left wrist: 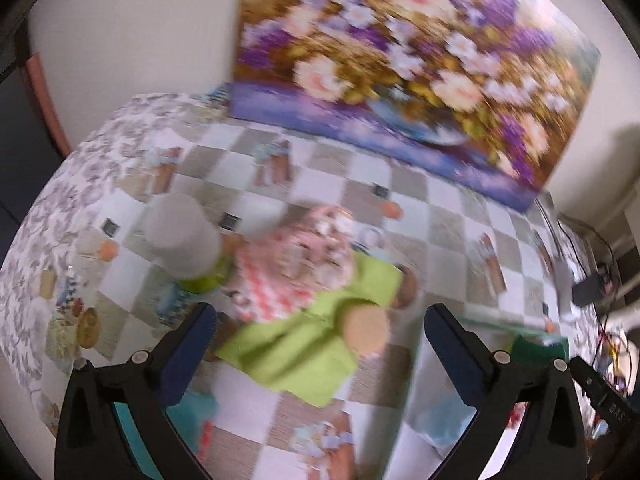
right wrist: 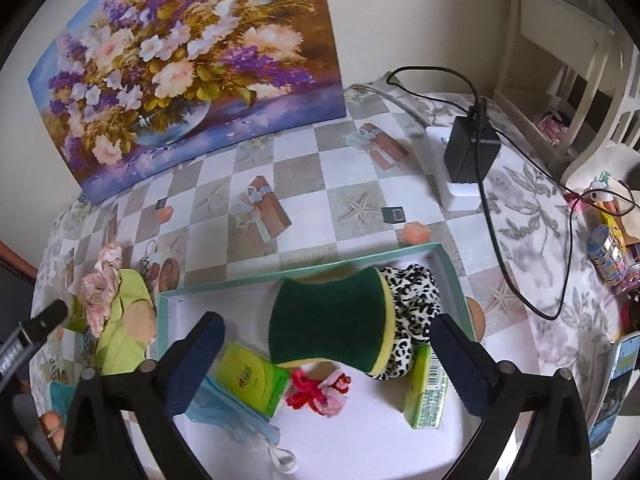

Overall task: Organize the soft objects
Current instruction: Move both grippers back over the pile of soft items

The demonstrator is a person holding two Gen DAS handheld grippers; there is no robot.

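Both wrist cameras look steeply down along their jaws, close above the counter [right wrist: 304, 184]. The left faces a lime cloth [left wrist: 304, 352], the right a teal tray [right wrist: 448, 276]; both share the flower painting [right wrist: 188, 68].

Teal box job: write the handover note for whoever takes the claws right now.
Left claw: open, empty, above the green cloth and pink ruffled fabric on the table, outside the box.
Right claw: open, empty, over the teal box.
Done: sponge lies on the leopard-print cloth in the box, with two green packs and a red-pink scrunchie.
Left: box the green cloth and pink fabric.
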